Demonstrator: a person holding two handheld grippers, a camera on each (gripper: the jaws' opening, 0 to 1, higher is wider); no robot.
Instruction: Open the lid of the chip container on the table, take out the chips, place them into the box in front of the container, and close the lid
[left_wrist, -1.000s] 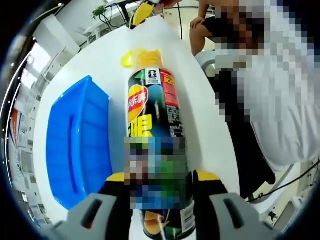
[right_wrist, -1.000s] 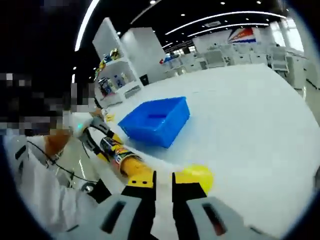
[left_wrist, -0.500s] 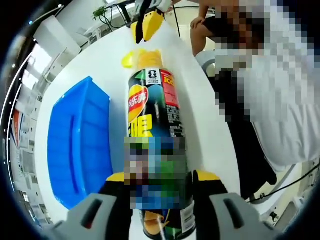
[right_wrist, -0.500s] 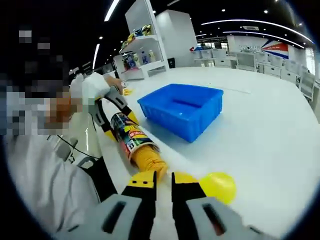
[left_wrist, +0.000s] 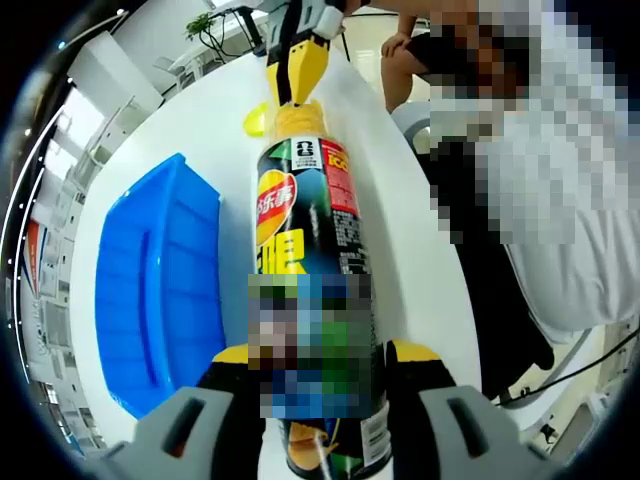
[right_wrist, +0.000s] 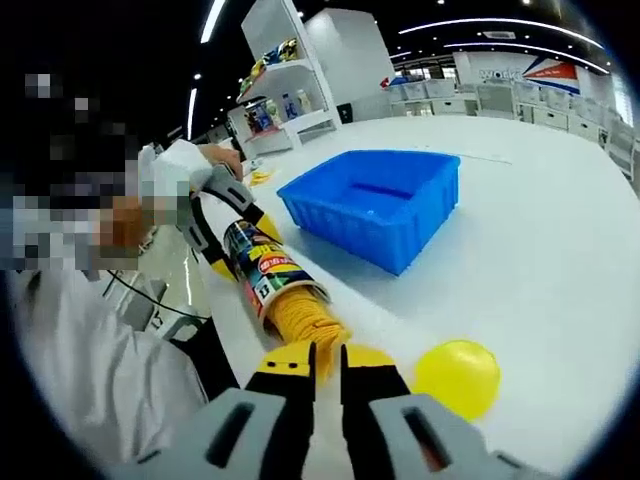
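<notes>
Blue plastic box (left_wrist: 155, 290): sits on the white table (left_wrist: 400, 230) just beside the can, on its left in the left gripper view; open side up, nothing visible inside.

Chip container (left_wrist: 310, 240): a dark cylindrical can with a red, yellow and green label, lying on its side, mouth pointing away from the left gripper. In the right gripper view the same can (right_wrist: 262, 268) lies with its open mouth toward the camera.

Left gripper (left_wrist: 318, 365): its yellow-tipped jaws are clamped on the can's lower half, one on each side, steadying it.

Stack of yellow chips (right_wrist: 300, 318): pokes out of the can's mouth, still mostly inside by the look of it.

Right gripper (right_wrist: 316, 357): jaws nearly together, tips at the protruding end of the stack; I cannot tell whether they actually pinch a chip.

Round yellow plastic lid (right_wrist: 457, 377): already off, lying on the table just beside the right gripper, apart from the can.

Step in hand, as I judge it: drawing the chips out.

Doing it well: pinch lightly, since chips crack easily; pull straight along the can's axis; keep the left clamp firm so the can does not roll; then carry the chips across to the box.
</notes>
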